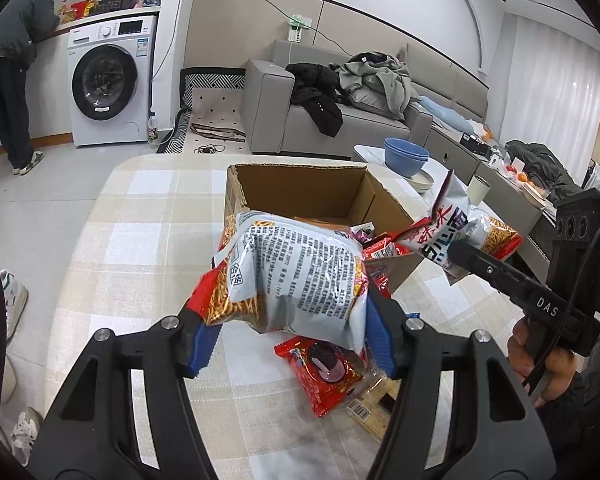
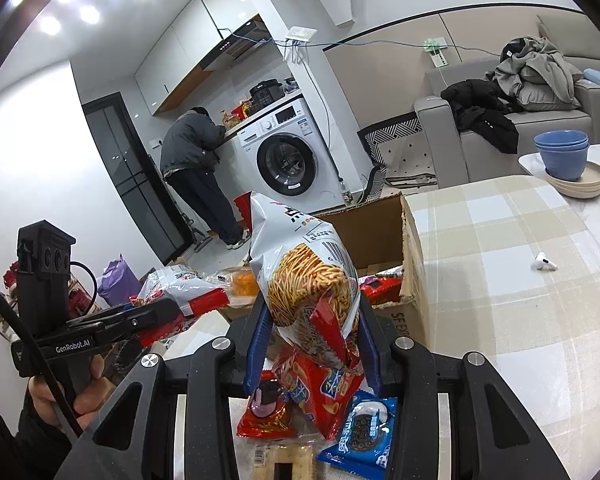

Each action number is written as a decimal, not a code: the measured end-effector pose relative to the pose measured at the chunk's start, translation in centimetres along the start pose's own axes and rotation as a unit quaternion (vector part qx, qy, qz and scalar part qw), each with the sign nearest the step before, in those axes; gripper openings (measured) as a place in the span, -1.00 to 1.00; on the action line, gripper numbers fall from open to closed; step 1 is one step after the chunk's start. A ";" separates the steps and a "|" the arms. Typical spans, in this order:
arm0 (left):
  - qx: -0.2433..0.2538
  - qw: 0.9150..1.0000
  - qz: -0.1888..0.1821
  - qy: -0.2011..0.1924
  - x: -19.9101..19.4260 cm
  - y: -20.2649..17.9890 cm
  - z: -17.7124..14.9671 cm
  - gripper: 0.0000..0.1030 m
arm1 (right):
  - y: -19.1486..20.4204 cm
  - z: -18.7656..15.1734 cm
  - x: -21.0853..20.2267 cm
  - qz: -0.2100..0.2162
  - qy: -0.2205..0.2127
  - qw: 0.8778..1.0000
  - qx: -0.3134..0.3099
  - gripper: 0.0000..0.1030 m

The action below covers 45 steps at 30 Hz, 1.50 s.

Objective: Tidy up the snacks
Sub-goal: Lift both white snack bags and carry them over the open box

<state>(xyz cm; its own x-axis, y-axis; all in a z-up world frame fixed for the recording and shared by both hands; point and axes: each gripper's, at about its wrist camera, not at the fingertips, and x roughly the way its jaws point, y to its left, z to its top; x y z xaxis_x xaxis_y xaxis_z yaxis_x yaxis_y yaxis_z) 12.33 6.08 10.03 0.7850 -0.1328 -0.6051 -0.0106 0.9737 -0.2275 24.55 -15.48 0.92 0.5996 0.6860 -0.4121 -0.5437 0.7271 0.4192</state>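
Two noodle-snack bags are held up, one in each gripper. The left gripper (image 1: 288, 332) has its blue pads clamped on the lower end of one noodle bag (image 1: 296, 276), printed back facing the camera, held above the checked tablecloth (image 1: 140, 240) near the open cardboard box (image 1: 312, 192). The right gripper (image 2: 314, 344) pinches the second noodle bag (image 2: 304, 276) upright by its bottom, beside the box, whose side reads "SF EX…". Below lie two red packets (image 2: 316, 392), one blue cookie packet (image 2: 360, 432) and one cracker pack (image 2: 284, 460). The grippers read "DAS" and "GenRobot.AI". Two blue bowls (image 1: 406, 156) are stacked far right.
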 end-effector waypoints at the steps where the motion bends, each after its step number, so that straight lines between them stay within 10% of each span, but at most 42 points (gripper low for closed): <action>1: 0.001 1.000 0.000 0.000 0.4 -0.4 0.1 0.16 | -0.1 0.1 0.0 -0.001 0.000 1.000 0.001 -0.23; 45: 0.030 0.999 0.016 -0.005 12.1 -4.2 7.7 0.16 | -1.2 3.4 3.5 -0.036 0.015 0.999 -0.007 -0.22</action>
<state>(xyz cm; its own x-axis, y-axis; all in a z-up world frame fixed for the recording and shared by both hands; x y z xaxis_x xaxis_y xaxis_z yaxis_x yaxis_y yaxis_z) 26.60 1.76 9.54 0.7910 -0.0993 -0.6036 0.0005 0.9868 -0.1618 29.29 -14.01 1.71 0.6197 0.6318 -0.4656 -0.5075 0.7751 0.3764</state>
